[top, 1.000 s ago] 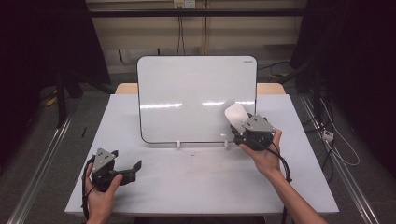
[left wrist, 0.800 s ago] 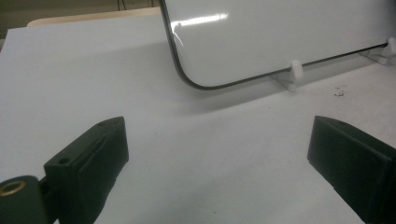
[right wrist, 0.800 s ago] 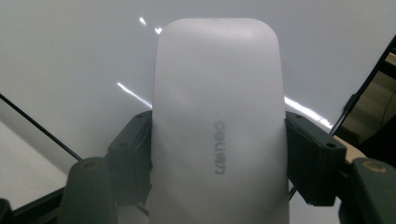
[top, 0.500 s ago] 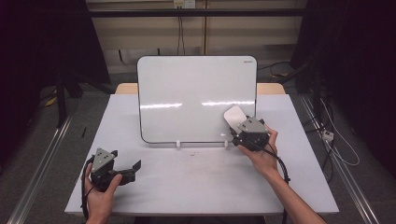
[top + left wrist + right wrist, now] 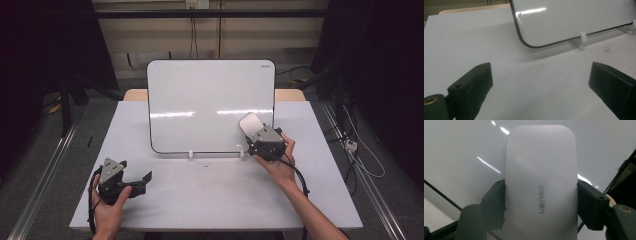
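Your left tongs (image 5: 145,178) rest low on the surface (image 5: 210,200) at the near left, jaws wide apart and empty. At the right, your right tongs (image 5: 540,202) are clamped on the white eraser (image 5: 250,122), held against the lower right corner of the upright whiteboard (image 5: 210,100). You look to be mid-wipe; next, probably sweep the eraser across the board with steady pressure. Since the earlier frames the eraser has dropped slightly down the board; the left tongs haven't moved.

We count one whiteboard (image 5: 210,105) at twelve o'clock on one table (image 5: 200,200), two white feet (image 5: 190,154) under it, one whiteboard eraser (image 5: 541,185), and two grippers (image 5: 142,181).
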`<move>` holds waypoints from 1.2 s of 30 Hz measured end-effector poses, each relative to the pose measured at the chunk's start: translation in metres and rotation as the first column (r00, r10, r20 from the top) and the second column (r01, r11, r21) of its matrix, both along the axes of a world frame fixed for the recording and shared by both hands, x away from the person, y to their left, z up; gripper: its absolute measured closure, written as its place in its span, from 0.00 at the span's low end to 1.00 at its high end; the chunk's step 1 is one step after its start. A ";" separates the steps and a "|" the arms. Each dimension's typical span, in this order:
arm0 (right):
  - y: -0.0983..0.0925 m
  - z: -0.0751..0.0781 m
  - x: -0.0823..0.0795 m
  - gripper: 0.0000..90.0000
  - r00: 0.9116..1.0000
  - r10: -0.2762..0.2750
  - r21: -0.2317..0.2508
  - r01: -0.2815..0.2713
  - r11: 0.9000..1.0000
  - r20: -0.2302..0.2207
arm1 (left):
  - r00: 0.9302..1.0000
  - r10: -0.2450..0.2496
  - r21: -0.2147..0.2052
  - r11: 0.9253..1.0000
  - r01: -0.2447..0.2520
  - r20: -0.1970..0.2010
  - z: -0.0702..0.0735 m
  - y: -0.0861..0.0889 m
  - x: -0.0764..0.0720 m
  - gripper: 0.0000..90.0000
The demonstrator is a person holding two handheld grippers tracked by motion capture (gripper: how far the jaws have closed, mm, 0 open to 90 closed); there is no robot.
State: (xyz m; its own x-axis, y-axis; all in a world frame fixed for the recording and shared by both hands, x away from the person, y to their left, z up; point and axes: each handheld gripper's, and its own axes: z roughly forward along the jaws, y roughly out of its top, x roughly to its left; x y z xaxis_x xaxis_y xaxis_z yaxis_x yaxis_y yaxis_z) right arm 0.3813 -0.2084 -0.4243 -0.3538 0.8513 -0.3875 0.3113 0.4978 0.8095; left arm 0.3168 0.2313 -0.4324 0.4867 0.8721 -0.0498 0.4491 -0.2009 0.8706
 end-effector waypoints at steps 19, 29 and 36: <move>-0.006 0.001 0.003 0.31 0.998 0.010 0.074 -0.006 0.997 -0.056 | 1.000 -0.004 0.000 1.000 0.004 -0.012 -0.001 -0.003 0.002 0.06; -0.009 0.001 0.005 0.10 0.996 0.030 0.123 -0.019 0.992 -0.087 | 1.000 -0.009 -0.007 1.000 0.009 -0.017 -0.002 -0.004 0.004 0.06; -0.011 0.007 0.002 0.09 0.995 0.038 0.172 -0.022 0.985 -0.088 | 1.000 -0.015 -0.005 1.000 0.015 -0.025 -0.004 -0.005 0.002 0.06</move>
State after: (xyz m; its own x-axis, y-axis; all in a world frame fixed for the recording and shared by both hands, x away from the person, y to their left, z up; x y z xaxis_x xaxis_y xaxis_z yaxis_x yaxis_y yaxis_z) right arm 0.3835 -0.2195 -0.4173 -0.4073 0.8905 -0.2026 0.3739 0.3650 0.8526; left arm 0.3191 0.2265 -0.4368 0.4983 0.8645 -0.0660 0.4679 -0.2041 0.8599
